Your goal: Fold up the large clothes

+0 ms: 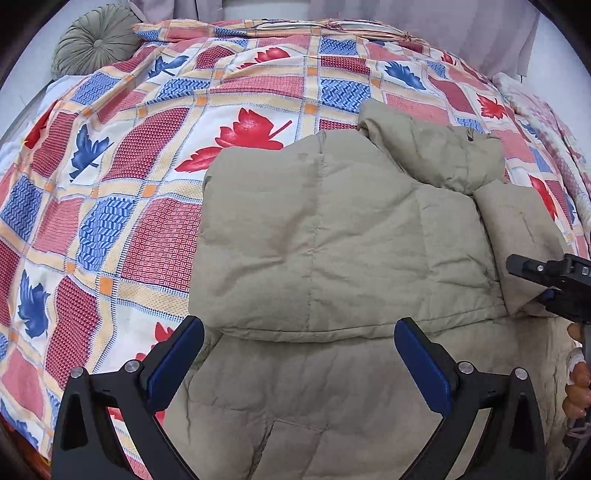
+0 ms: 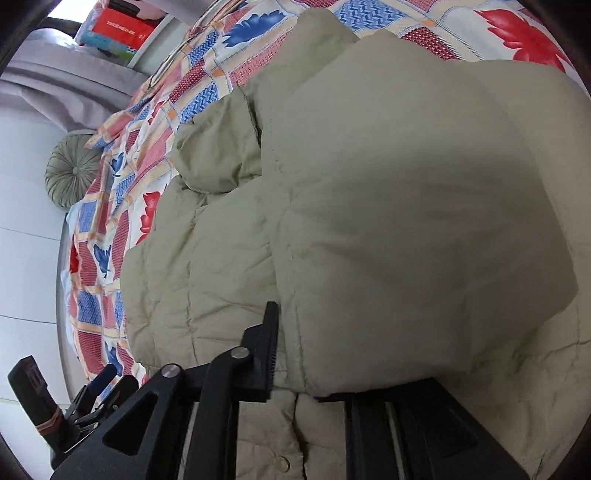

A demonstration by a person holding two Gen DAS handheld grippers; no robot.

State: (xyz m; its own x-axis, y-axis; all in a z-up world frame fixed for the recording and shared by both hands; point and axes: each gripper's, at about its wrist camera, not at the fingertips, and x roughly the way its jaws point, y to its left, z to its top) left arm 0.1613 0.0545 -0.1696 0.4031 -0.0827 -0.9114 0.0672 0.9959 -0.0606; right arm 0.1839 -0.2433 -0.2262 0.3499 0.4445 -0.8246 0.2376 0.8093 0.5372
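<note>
Patchwork bedding fills my left wrist view: a bedspread (image 1: 155,192) of red and blue leaves in squares covers the whole bed, with a round grey-green cushion (image 1: 96,43) at the far left corner and pale curtains (image 1: 424,20) behind. On the right half of the bed lies the khaki padded jacket (image 1: 332,236), its upper part folded over the lower part, which runs toward me, and its hood bunched at the far right. My left gripper (image 1: 299,354) hovers over the near part of the jacket with its blue-padded fingers (image 1: 177,365) spread wide and nothing between them. At the right edge I see my right gripper (image 1: 554,284) against the jacket's folded side panel, and the hand (image 1: 576,380) that holds it.

From the right wrist view, tipped sideways, the same jacket (image 2: 388,221) bulges close to the lens, over the bedspread (image 2: 110,236), with the cushion (image 2: 72,173) at the left and coloured boxes (image 2: 118,29) on a shelf at the far left. My right gripper (image 2: 306,380) has its jaws pinched on a thick fold of the jacket. My left gripper (image 2: 92,391) shows at the lower left.
</note>
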